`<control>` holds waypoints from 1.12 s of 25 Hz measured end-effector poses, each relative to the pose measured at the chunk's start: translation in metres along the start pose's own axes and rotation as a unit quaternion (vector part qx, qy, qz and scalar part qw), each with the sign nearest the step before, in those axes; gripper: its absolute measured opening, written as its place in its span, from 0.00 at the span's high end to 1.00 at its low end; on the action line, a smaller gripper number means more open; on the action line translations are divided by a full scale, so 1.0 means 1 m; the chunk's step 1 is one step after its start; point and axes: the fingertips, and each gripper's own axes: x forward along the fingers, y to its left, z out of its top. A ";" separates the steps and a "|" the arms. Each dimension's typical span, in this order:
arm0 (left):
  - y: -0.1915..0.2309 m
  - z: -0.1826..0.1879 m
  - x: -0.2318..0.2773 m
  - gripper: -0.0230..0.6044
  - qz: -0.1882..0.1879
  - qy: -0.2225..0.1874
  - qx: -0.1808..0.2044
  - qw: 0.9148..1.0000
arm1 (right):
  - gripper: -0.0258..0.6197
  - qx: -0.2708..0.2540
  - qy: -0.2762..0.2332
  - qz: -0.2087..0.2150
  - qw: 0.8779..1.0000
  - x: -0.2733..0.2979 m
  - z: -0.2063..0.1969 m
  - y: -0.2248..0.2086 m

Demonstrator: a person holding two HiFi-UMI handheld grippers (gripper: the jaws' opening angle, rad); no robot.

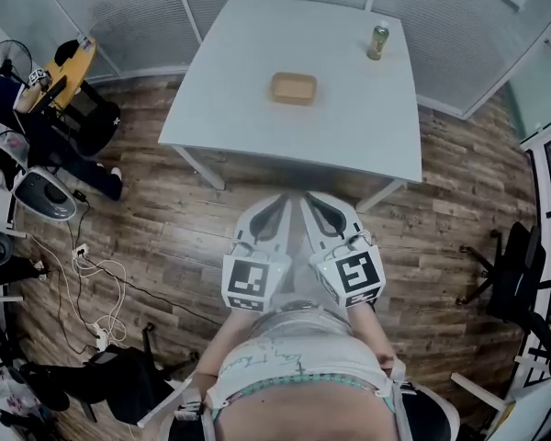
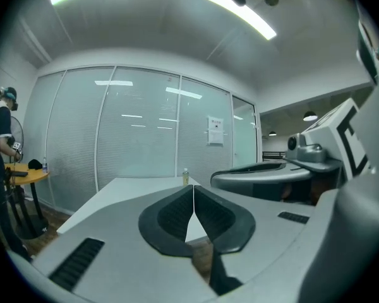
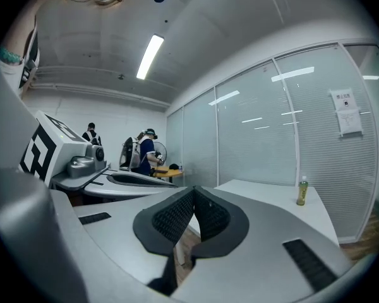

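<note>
Currently two closed and empty, left tool (image 1: 286, 198), right tool (image 1: 310, 197), one bottle (image 1: 378, 42), one tray (image 1: 294, 88), one table (image 1: 248, 58).

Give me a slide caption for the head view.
Shut left gripper and shut right gripper, short of a white table with tray and bottle.

Far ahead of the left gripper (image 2: 193, 191), the bottle (image 2: 185, 177) is too small for reading its label. Much of the table (image 2: 114, 191) is hidden behind this gripper's own body. The tray (image 1: 294, 88), nearer to both grippers, is too small to tell if it holds something. Beyond the right gripper (image 3: 194, 197), the print on the wall notice (image 3: 345, 113) is not readable.
</note>
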 end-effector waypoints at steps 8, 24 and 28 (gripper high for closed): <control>0.038 0.018 0.073 0.96 0.020 0.001 -0.020 1.000 | 0.96 -0.008 0.007 0.028 1.000 0.065 0.011 -0.059; 0.070 0.010 0.157 0.96 0.030 0.018 -0.041 0.999 | 0.96 -0.002 0.016 0.036 0.999 0.121 0.004 -0.130; 0.081 0.013 0.175 0.96 0.011 0.022 -0.045 0.999 | 0.96 0.007 0.019 0.017 1.000 0.139 0.004 -0.142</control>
